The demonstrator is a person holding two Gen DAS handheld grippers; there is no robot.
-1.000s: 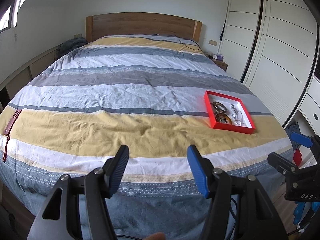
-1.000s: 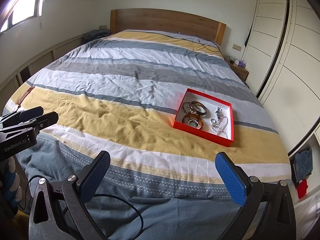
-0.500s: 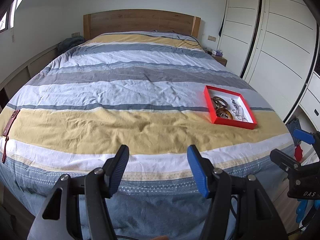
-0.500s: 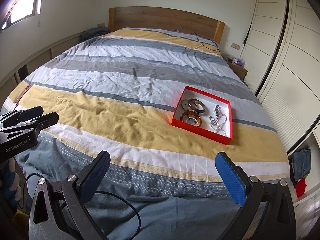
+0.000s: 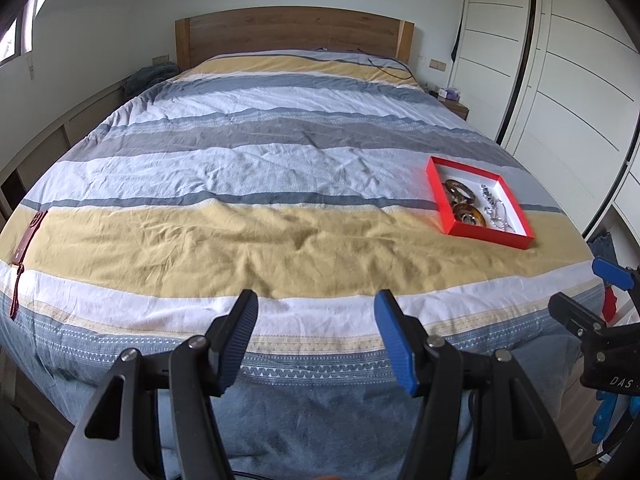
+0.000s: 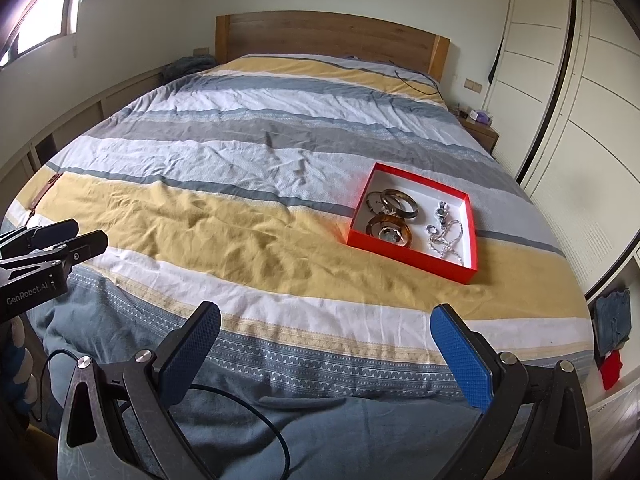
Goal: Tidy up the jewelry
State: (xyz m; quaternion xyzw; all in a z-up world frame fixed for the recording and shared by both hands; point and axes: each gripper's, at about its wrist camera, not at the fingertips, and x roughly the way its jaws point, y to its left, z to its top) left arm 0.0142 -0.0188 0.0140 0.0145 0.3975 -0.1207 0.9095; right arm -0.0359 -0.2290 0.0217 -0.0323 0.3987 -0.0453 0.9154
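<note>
The right gripper (image 6: 326, 344) hung over the foot of the striped duvet (image 6: 256, 184), its jaws spread wide with nothing between them. Ahead and toward the right jaw lay a red tray (image 6: 408, 256) holding brown bangles (image 6: 398, 204) and a silver chain (image 6: 446, 240). The left gripper (image 6: 66, 240) showed beyond the left jaw.

A striped bed (image 5: 256, 208) carries a red jewelry tray (image 5: 439, 208) and a brown strap (image 5: 25, 245).
</note>
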